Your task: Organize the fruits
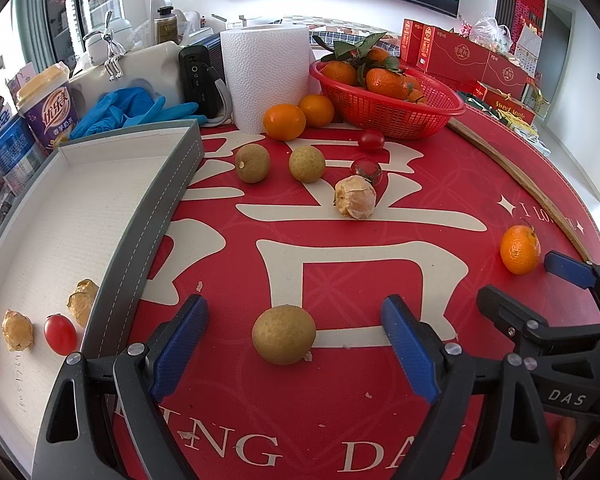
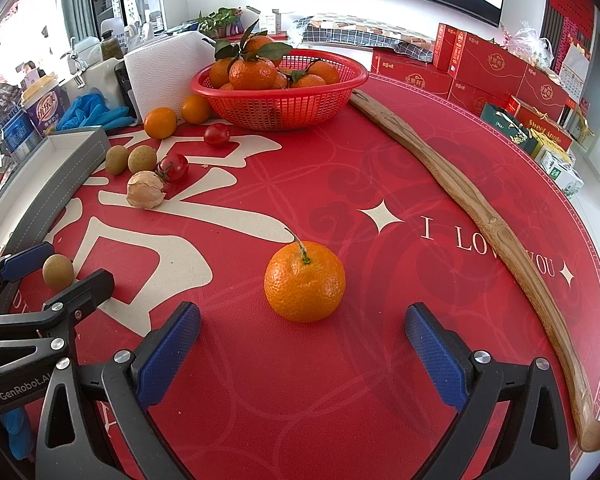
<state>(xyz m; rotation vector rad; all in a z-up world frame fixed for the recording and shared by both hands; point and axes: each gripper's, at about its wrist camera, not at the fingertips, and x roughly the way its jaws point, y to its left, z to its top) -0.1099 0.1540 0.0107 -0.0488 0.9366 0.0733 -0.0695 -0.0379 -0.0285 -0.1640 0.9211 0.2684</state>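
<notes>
My left gripper [image 1: 296, 312] is open, with a brown longan [image 1: 283, 335] on the red mat between its fingers. My right gripper [image 2: 302, 318] is open just in front of a stemmed orange [image 2: 305, 281]; the orange also shows in the left wrist view [image 1: 520, 249]. A grey tray [image 1: 148, 216] at the left holds a cherry tomato [image 1: 60, 334], two husked fruits and an orange at the edge. Two longans [image 1: 252, 163], two cherry tomatoes [image 1: 371, 140], a husked fruit [image 1: 355, 197] and two oranges [image 1: 284, 121] lie loose on the mat.
A red basket [image 1: 392, 110] of leafy oranges stands at the back, beside a paper towel roll [image 1: 266, 76]. A long wooden back scratcher [image 2: 480, 216] lies along the mat's right edge. Blue gloves [image 1: 128, 110], a cup and red gift boxes [image 2: 488, 68] surround the mat.
</notes>
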